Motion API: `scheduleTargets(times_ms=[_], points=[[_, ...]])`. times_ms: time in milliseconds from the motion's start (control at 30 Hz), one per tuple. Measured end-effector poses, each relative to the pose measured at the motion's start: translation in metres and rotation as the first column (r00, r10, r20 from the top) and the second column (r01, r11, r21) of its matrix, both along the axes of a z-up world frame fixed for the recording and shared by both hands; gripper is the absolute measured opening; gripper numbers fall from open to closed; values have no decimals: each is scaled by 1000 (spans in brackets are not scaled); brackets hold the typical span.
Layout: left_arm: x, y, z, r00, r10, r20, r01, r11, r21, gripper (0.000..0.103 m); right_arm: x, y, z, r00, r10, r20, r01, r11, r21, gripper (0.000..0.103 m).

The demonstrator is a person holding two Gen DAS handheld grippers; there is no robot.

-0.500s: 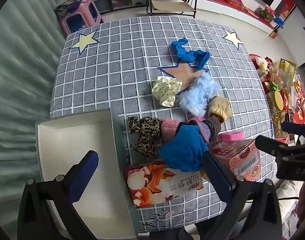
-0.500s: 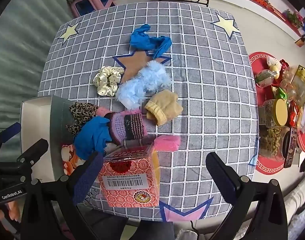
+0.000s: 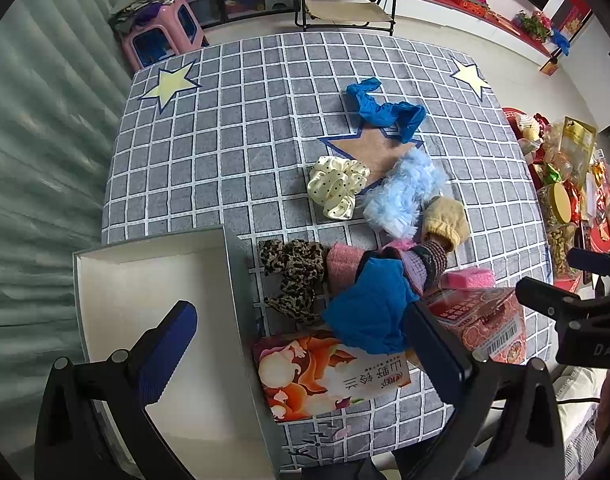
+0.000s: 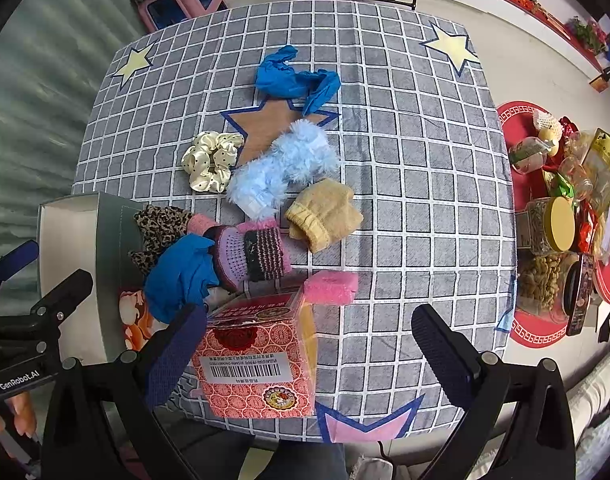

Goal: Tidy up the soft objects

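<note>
The left gripper (image 3: 301,344) and the right gripper (image 4: 309,344) both hung wide open and empty. Under the left one stood the white box (image 3: 105,292). Ahead lay the fluffy blue piece (image 4: 281,168), the blue cloth (image 3: 369,312) and the cream scrunchie (image 4: 211,160): light and limp, probably best pinched at a raised fold.

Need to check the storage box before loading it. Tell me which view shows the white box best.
The left wrist view. The white box lies almost fully in frame there, its bare interior visible between the open left gripper fingers. The right wrist view catches only a narrow strip of the box at the left edge, partly behind the other gripper.
</note>
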State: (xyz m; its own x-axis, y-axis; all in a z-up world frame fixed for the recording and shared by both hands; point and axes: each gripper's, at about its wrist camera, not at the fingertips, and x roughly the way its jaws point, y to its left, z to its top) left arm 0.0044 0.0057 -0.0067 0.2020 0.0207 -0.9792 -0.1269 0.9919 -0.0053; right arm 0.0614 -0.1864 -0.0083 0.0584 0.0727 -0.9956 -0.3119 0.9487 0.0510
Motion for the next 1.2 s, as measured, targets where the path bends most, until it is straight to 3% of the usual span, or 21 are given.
scheduleTargets(times_ms=[267, 633, 1200], points=[[15, -1, -4, 1000, 3, -20, -3, 1000, 31, 103, 7, -6, -4, 1000, -19, -5, 19, 1000, -13, 103], [38, 1, -16, 1000, 2, 2, -2, 1000, -10, 103, 16, -14, -17, 999, -40, -20, 40, 999, 0, 103], [58, 3, -31, 999, 15, -40, -14, 1000, 24, 103, 30, -18, -35, 997, -59, -48, 59, 998, 12, 103]])
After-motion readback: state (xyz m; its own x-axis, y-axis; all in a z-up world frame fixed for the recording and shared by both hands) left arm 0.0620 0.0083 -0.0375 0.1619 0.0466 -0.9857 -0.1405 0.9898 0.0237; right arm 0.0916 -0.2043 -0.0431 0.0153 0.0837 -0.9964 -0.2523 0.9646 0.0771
